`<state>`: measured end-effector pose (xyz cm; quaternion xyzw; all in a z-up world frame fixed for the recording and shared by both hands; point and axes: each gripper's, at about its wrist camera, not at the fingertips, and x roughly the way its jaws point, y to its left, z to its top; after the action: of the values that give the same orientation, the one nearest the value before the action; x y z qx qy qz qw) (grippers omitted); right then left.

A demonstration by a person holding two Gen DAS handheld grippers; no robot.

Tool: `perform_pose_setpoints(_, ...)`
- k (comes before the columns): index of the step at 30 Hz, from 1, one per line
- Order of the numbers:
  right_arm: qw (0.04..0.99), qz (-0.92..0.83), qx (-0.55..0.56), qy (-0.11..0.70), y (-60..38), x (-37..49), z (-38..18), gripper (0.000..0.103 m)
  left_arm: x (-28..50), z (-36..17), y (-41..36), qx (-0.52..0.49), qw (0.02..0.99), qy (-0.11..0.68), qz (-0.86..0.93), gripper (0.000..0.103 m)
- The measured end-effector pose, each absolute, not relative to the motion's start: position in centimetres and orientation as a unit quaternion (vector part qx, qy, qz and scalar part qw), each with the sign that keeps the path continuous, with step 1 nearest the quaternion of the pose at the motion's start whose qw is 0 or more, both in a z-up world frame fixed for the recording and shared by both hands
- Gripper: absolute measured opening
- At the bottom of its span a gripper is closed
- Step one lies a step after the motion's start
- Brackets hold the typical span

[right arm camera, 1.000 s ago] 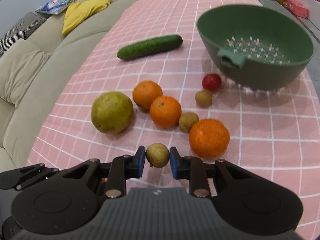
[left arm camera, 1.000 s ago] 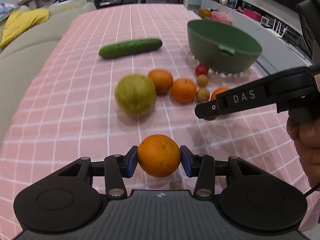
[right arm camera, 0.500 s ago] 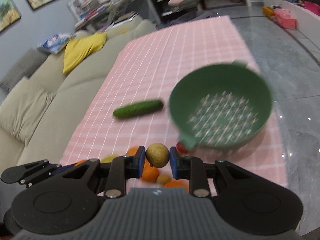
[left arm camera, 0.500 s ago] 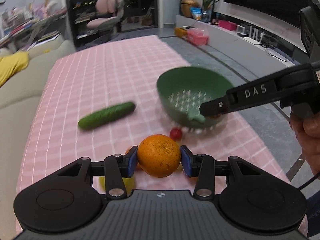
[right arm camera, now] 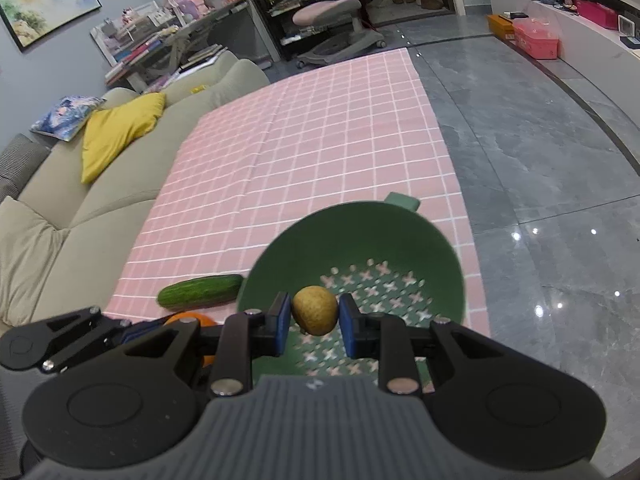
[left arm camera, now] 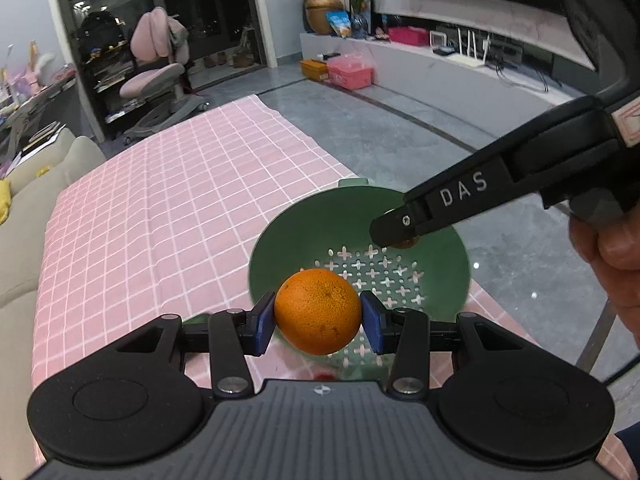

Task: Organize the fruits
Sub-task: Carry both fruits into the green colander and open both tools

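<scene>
On a table covered by a pink checked tablecloth (right arm camera: 304, 152), a green colander (right arm camera: 280, 264) sits near the edge closest to the grey tiled floor. Both views look down into the colander; the parts of its perforated base that show hold no fruit, though the grippers hide some of it. So, judging from this, nothing has been delivered yet and the sorting is at an early stage.

A beige sofa (right arm camera: 60, 232) runs along the far side of the table, with a yellow cushion (right arm camera: 120, 132) on it.

A dark green cucumber (right arm camera: 200, 291) lies on the cloth just beside the colander's rim. It is a vegetable, so it probably stays out.

The left gripper (left arm camera: 318, 318) is clamped on an orange (left arm camera: 318, 311), its blue pads pressed to both sides. The orange hangs above the colander's near rim.

The right gripper (right arm camera: 315, 314) holds a small brownish-yellow round fruit (right arm camera: 315, 310), possibly a longan, between its pads, with a thin gap showing on one side. This fruit hangs over the colander's interior.

A small red fruit (left arm camera: 322, 376) is barely visible on the cloth below the left gripper. Any other loose fruit is out of sight.

What seems left: release both held fruits into the colander, then collect the rest.
</scene>
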<state>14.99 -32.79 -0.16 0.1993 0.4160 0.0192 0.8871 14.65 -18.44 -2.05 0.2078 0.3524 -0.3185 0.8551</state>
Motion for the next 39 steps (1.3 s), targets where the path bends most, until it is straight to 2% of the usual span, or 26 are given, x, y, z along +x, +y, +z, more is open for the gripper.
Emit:
perform_pose_setpoints(11, 0.862, 0.020, 0.159, 0.481, -33.0, 19.1, -5.0, 0.022, 18.7, -8.2, -22.4, 0.294, 0.798, 0.416, -0.322, 0.051)
perform_pose_setpoints(26, 0.834, 0.037, 0.135, 0.534, -32.0, 21.0, -9.1, 0.023, 20.5, -10.6, -23.7, 0.313, 0.768, 0.450, -0.331, 0.053)
perform_pose_setpoints(30, 0.833, 0.036, 0.145, 0.533, -32.2, 21.1, -9.1, 0.023, 21.1, -10.5, -23.8, 0.321, 0.765, 0.450, -0.330, 0.063)
perform_pose_setpoints(34, 0.841, 0.036, 0.157, 0.516, -32.5, 20.8, -8.4, 0.036, 21.0, -9.4, -23.8, 0.323, 0.773, 0.436, -0.329, 0.079)
perform_pose_setpoints(39, 0.856, 0.029, 0.186, 0.482, -33.8, 20.3, -6.7, 0.037, 20.9, -7.1, -23.5, 0.296, 0.787, 0.425, -0.334, 0.081)
